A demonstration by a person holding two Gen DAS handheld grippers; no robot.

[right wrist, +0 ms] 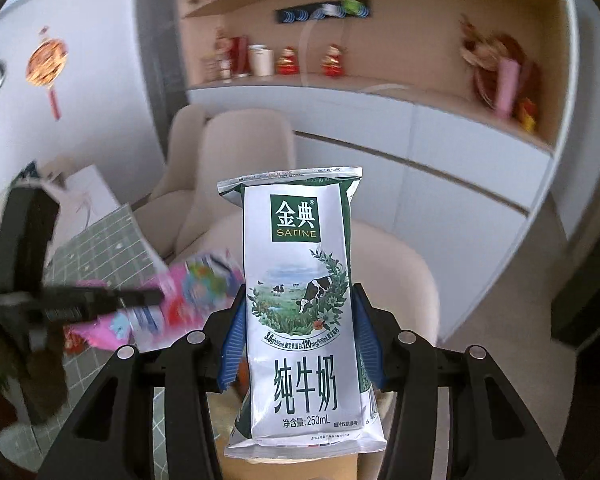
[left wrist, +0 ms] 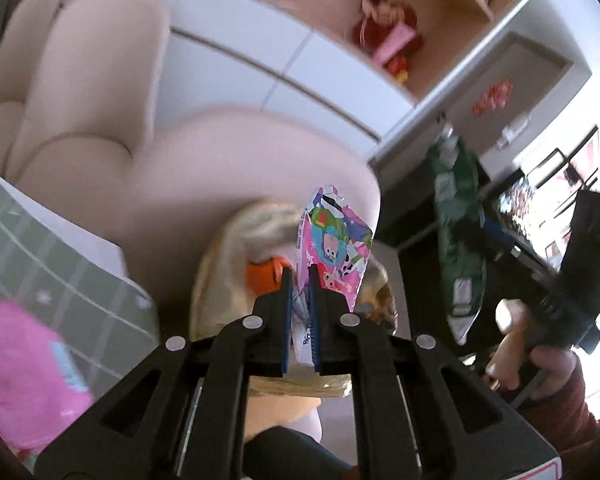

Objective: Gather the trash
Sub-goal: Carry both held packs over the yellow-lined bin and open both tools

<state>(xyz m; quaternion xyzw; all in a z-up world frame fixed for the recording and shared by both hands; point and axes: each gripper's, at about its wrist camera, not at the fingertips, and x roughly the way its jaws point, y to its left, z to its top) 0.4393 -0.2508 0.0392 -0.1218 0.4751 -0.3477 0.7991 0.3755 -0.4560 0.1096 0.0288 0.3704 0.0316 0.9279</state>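
My left gripper (left wrist: 300,278) is shut on the lower end of a pink cartoon-printed wrapper (left wrist: 336,240), which stands up above the jaws. Below it is a tan woven basket (left wrist: 216,264) with something orange inside. My right gripper (right wrist: 300,296) is shut on a green and white milk carton (right wrist: 304,240), held upright with a blue pad (right wrist: 234,336) pressing on each side. The carton (left wrist: 456,232) also shows at the right of the left wrist view, blurred. In the right wrist view the left gripper (right wrist: 152,298) holds the wrapper (right wrist: 196,292) at the left.
Beige armchairs (left wrist: 100,92) stand beyond the basket, in front of a white cabinet (right wrist: 440,140) with shelves of red ornaments. A green grid mat (left wrist: 40,248) covers a table at the left, with a pink pack (left wrist: 24,372) on it. A hand (left wrist: 540,364) with a dark red sleeve grips the right tool.
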